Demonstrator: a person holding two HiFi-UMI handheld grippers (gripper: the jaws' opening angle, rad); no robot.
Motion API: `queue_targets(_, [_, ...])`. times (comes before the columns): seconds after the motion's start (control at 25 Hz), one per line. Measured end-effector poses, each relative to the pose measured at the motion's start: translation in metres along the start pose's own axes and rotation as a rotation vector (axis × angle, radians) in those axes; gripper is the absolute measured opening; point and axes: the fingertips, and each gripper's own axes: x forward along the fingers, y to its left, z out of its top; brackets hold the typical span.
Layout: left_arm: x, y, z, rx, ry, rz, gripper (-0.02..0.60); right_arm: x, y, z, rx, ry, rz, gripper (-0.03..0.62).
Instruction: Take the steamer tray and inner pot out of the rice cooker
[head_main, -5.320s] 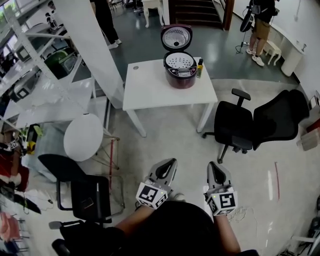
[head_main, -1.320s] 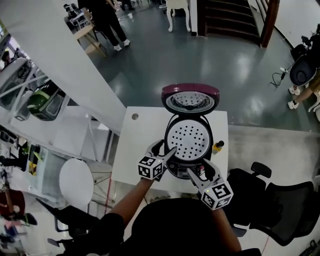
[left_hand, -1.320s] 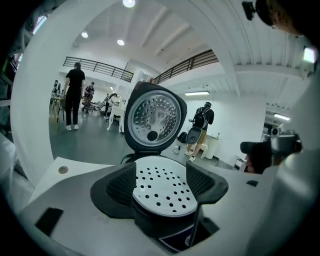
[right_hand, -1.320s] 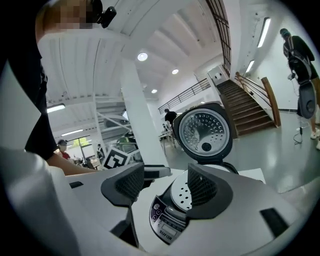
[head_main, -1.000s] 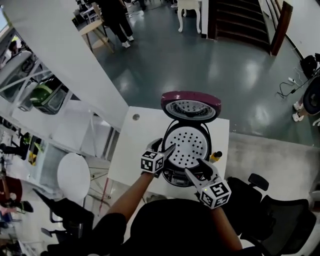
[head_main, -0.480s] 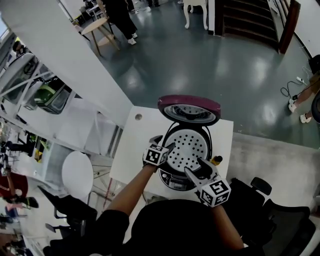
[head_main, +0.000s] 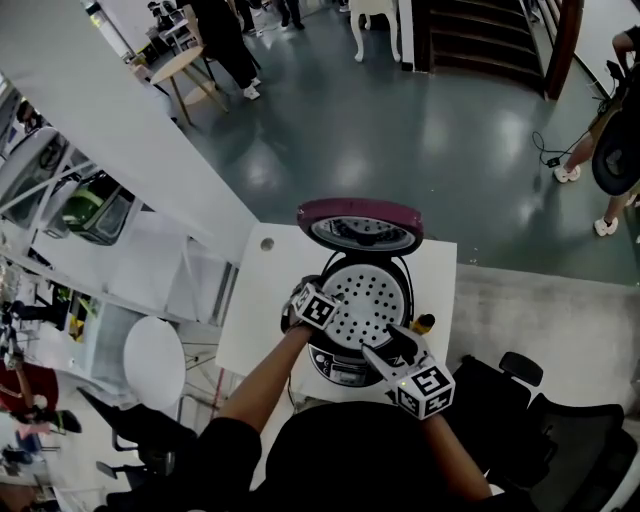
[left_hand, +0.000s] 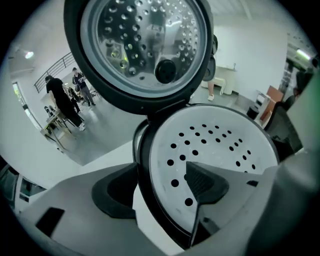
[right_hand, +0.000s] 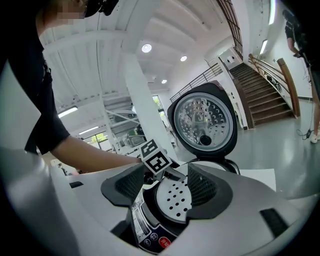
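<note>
A white table (head_main: 255, 310) carries the cooker (head_main: 343, 366), and its maroon lid (head_main: 360, 215) is swung right up and back, which leaves the top free to reach into. The perforated tray (head_main: 367, 298) sits seated in the cooker's mouth, covering it, so the inner pot underneath cannot be seen; I'd judge that is why the tray has to come out first. The person leans over from the front edge with an arm on each side, likely so the wide tray can be lifted level by two opposite edges. The left gripper (head_main: 325, 300) is at the tray's left rim, claws spread, one outside the cooker's dark rim and the other over the dotted surface, so the rim stands between them without being pinched yet. The right gripper (head_main: 385, 350) hangs over the front right of the cooker, claws also spread and holding nothing, with the control panel and tray showing beyond the gap. A small bottle (head_main: 425, 323) stands just beside the cooker's right flank
</note>
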Motion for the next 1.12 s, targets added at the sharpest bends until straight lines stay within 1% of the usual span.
queue_targets(0.08, [0.005, 0.002, -0.008, 0.007, 0.032, 0.012, 0.288, -0.003, -0.005, -0.003, 0.004, 0.006, -0.009, 0.241])
queue_targets(0.12, [0.006, 0.005, -0.01, 0.006, 0.034, 0.023, 0.288, -0.004, -0.007, -0.004, 0.005, 0.007, -0.015, 0.241])
queue_targets(0.24, [0.004, 0.01, -0.004, -0.002, 0.009, 0.057, 0.278, -0.009, -0.01, -0.004, 0.003, 0.011, -0.023, 0.241])
queue_targets(0.32, [0.002, 0.011, -0.003, -0.008, 0.008, 0.083, 0.265, -0.012, -0.012, -0.005, 0.001, 0.013, -0.024, 0.241])
queue_targets(0.4, [0.001, 0.015, -0.005, -0.009, 0.013, 0.117, 0.158, -0.013, -0.012, -0.005, -0.004, 0.01, -0.023, 0.241])
queue_targets(0.6, [-0.003, 0.015, -0.005, -0.032, -0.011, 0.111, 0.144, -0.013, -0.011, -0.006, -0.007, 0.01, -0.011, 0.241])
queue_targets(0.88, [-0.016, 0.014, 0.001, -0.029, -0.045, 0.134, 0.112, -0.012, -0.006, -0.008, -0.013, 0.01, -0.004, 0.241])
queue_targets(1.12, [-0.026, 0.012, 0.014, -0.017, -0.084, 0.148, 0.084, -0.017, -0.006, -0.008, -0.016, 0.003, -0.007, 0.241])
